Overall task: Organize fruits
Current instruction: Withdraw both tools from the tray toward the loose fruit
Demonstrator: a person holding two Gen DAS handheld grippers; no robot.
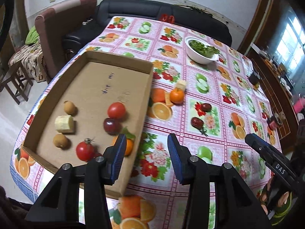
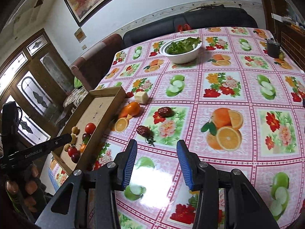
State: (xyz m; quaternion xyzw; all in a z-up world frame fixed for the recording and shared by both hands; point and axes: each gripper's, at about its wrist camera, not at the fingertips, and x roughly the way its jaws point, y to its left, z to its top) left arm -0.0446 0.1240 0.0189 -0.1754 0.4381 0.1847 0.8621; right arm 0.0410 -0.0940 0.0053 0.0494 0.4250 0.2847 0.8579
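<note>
- You are holding the right gripper (image 2: 156,164) wide apart and empty, hovering low over the counter (image 2: 247,95), and the nearer red date (image 2: 143,130) is lying just ahead of it and a little to its left.
- That date's long axis is running diagonally, from upper left to lower right in the right wrist view (a small green stem is lying just beside its near end).
- The left gripper (image 1: 146,158) is also standing wide and empty, straddling the near right wall of the cardboard tray (image 1: 146,99), so your right hand is the nearer 1 to the dates.
- 4 pieces are waiting outside the tray: 2 dates, including the farther one (image 2: 165,111), the small orange (image 2: 131,108) and the pale banana chunk (image 2: 141,97), both close to the tray's right wall.
- I judge the near date to be the next pick.
</note>
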